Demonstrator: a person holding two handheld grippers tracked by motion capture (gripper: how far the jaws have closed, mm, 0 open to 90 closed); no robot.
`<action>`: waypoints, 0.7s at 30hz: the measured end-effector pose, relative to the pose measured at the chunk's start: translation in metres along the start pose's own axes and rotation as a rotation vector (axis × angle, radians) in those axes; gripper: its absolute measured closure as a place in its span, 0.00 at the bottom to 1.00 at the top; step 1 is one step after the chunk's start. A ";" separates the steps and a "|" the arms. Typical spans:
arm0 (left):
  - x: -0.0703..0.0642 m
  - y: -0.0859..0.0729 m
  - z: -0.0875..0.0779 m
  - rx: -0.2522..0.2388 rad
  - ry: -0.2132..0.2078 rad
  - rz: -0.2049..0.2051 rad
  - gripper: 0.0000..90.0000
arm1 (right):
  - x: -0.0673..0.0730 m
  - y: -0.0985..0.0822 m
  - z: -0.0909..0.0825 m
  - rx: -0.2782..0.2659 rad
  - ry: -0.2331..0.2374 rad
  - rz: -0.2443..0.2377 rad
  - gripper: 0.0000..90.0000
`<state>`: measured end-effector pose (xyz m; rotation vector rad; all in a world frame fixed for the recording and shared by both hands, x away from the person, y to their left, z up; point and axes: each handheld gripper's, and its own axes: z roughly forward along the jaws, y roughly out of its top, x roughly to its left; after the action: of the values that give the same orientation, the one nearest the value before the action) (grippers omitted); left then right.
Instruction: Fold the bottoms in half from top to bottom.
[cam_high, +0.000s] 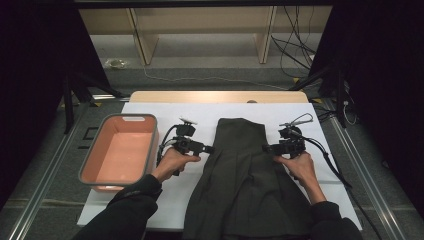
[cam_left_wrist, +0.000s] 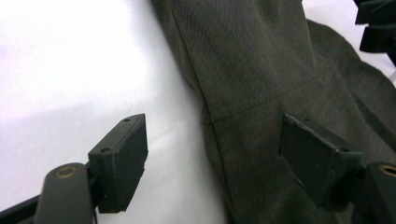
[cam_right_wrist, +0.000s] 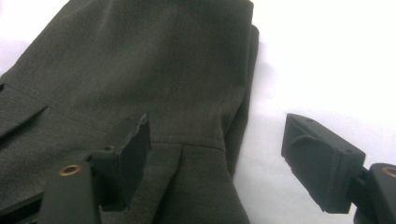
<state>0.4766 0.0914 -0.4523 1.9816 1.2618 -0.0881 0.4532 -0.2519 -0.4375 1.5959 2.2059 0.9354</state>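
Now both gripper (cam_high: 210, 149) (cam_high: 266, 148) jaws gape, straddling the dark skirt's (cam_high: 245, 170) edges.

left gripper (cam_left_wrist: 212, 158): jaws wide, straddling garment's edge | dark grey garment (cam_left_wrist: 261, 70): flat on white table cover (cam_left_wrist: 70, 70) | other gripper (cam_left_wrist: 378, 28): top right

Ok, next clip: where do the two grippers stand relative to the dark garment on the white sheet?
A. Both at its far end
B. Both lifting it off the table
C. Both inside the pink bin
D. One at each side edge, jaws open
D: the left gripper and right gripper sit at opposite side edges of the flat-lying garment, each with jaws apart straddling an edge.
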 end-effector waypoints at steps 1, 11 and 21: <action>0.000 0.001 0.001 0.000 -0.002 -0.002 0.26 | 0.000 0.000 0.000 0.000 0.000 0.000 0.28; -0.006 0.012 0.018 0.009 -0.012 0.003 0.26 | -0.001 0.000 0.002 0.007 0.004 -0.010 0.27; -0.003 0.023 0.021 -0.012 -0.025 -0.027 0.26 | -0.002 0.001 -0.001 0.001 0.007 -0.006 0.27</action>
<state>0.4997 0.0709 -0.4528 1.9475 1.2707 -0.1180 0.4545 -0.2538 -0.4363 1.5882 2.2145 0.9399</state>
